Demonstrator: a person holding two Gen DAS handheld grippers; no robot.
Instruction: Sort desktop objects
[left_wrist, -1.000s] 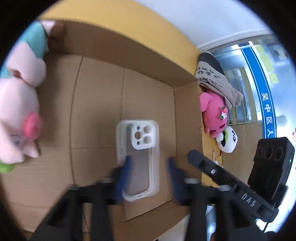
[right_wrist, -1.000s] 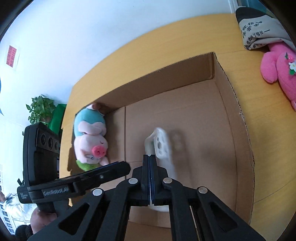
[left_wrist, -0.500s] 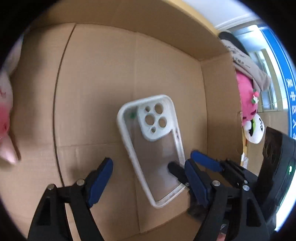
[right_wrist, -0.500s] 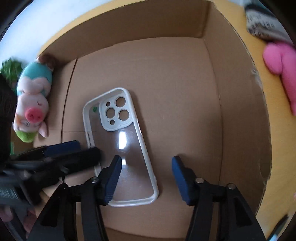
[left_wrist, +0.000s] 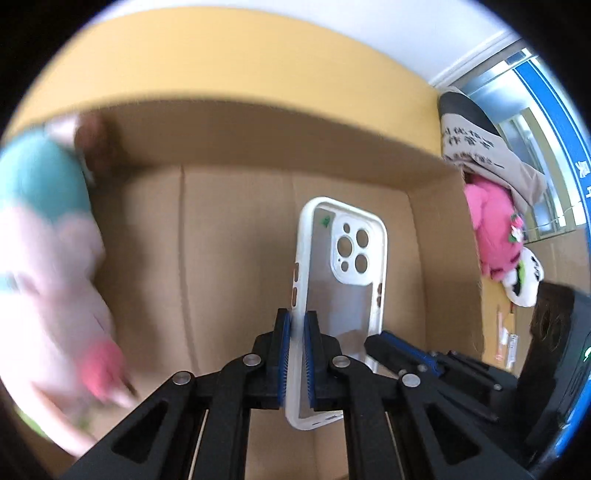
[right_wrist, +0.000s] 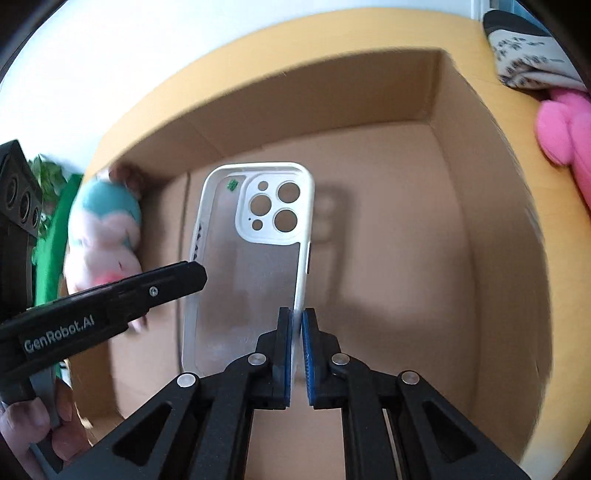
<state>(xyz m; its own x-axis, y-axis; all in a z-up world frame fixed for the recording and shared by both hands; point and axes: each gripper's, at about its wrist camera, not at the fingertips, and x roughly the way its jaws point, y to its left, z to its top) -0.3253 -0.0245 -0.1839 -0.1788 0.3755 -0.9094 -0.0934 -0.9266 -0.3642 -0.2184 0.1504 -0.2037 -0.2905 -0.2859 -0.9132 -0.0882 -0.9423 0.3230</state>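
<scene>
A clear phone case with a white rim (left_wrist: 341, 280) is held up above the floor of an open cardboard box (left_wrist: 229, 258). My left gripper (left_wrist: 297, 350) is shut on the case's left rim. My right gripper (right_wrist: 297, 350) is shut on the case's right rim; the case (right_wrist: 255, 258) stands upright before it. The right gripper also shows in the left wrist view (left_wrist: 413, 354), and the left gripper shows in the right wrist view (right_wrist: 110, 295). A pink pig plush with a teal cap (right_wrist: 107, 229) lies in the box's left corner.
The box (right_wrist: 461, 258) sits on a yellow desk (left_wrist: 258, 55). Outside its right wall lie a pink plush (left_wrist: 495, 229), a panda plush (left_wrist: 524, 280) and a printed cloth bag (left_wrist: 476, 144). A green plant (right_wrist: 48, 177) stands at the left.
Half a second ago both grippers were open with the case lying flat on the box floor. Now both are shut on its side rims and the case is lifted upright.
</scene>
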